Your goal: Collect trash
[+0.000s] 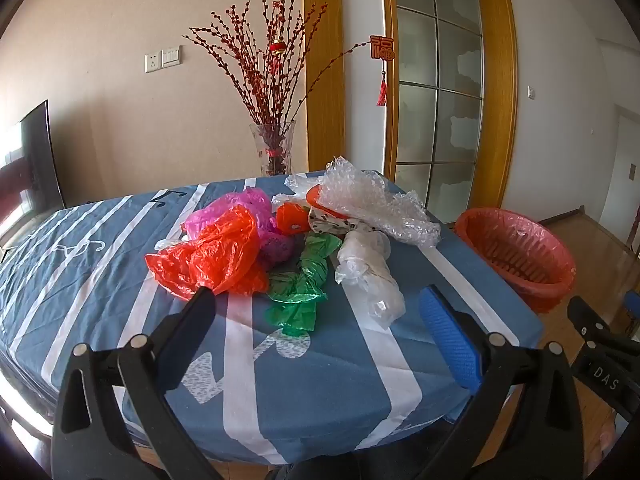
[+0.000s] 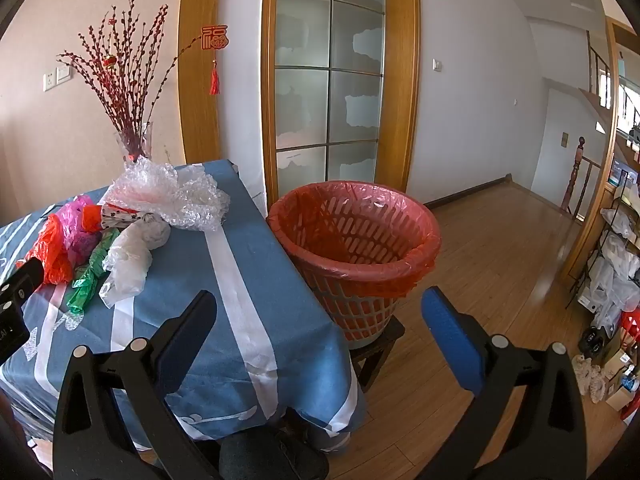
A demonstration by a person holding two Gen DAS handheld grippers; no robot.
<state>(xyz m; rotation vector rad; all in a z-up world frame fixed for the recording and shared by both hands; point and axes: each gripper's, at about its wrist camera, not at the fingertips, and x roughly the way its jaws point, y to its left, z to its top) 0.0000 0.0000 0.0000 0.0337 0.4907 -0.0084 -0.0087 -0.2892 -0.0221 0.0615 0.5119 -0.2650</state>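
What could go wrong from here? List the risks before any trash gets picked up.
1. The bags lie tangled in one pile, so pulling one may drag others off the table.
2. The bubble wrap sits near the table edge beside the bin; a nudge could drop it on the floor.
3. The vase stands just behind the pile, and a far reach might tip it.

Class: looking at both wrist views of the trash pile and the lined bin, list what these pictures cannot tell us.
- Bin bottom: right wrist view, hidden by its near wall.
- What lies under the bubble wrap: left wrist view, covered.
- Vase base: left wrist view, behind the table edge.
- The person: outside both views.
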